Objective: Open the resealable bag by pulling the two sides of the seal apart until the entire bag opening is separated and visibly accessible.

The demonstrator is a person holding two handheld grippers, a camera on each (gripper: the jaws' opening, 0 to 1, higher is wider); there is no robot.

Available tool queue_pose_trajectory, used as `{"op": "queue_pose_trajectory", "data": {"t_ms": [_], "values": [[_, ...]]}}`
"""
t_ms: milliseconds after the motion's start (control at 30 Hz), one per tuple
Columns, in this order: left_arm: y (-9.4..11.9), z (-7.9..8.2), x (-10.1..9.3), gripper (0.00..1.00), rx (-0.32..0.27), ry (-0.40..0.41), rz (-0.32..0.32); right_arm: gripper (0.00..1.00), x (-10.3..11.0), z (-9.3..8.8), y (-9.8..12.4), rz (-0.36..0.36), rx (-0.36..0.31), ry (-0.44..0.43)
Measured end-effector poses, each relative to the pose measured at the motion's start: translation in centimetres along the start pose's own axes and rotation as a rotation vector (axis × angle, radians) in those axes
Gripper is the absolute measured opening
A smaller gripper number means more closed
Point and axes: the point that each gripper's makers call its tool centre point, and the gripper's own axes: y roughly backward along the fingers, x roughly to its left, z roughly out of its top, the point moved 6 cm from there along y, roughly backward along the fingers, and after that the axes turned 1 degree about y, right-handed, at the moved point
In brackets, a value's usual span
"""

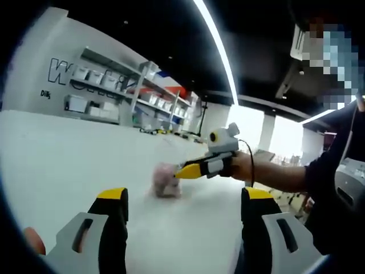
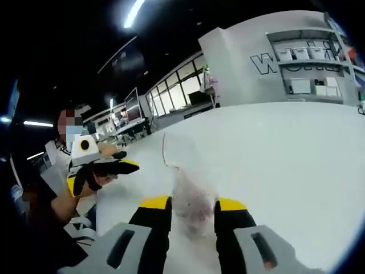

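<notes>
Table [image 1: 68,165], broad and white, bearing a blurred clear resealable bag with pinkish contents [image 2: 191,200] between the right gripper's [image 2: 193,206] narrow jaws; left gripper [image 1: 185,201] spread wide at 6 o'clock.

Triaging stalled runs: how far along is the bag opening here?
Done: nothing visible yet; the bag is blurred, so I cannot tell whether any seal has parted. In hand: the right gripper is at the bag on the white table, bag between its jaws in its own view; contact unclear. Left: the left gripper hangs open and apart from the bag, so the second grip and whole pull remain.
</notes>
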Motion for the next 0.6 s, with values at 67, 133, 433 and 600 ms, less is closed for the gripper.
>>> {"op": "queue_pose_trajectory", "data": {"t_ms": [67,133,433,600], "values": [[0.04,0.01,0.03,0.81,0.000,-0.002,0.002,0.11,-0.09,-0.03,-0.08,0.001,0.003,0.001],[0.08,0.02,0.05,0.81,0.000,-0.001,0.002,0.08,-0.15,0.02,-0.10,0.002,0.002,-0.006],[0.26,-0.07,0.21,0.80,-0.003,0.001,0.006,0.02,0.12,0.17,-0.20,-0.005,0.008,-0.007],[0.33,-0.06,0.31,0.80,-0.004,0.001,0.009,0.00,-0.04,0.48,-0.28,-0.016,-0.003,-0.029]]}}
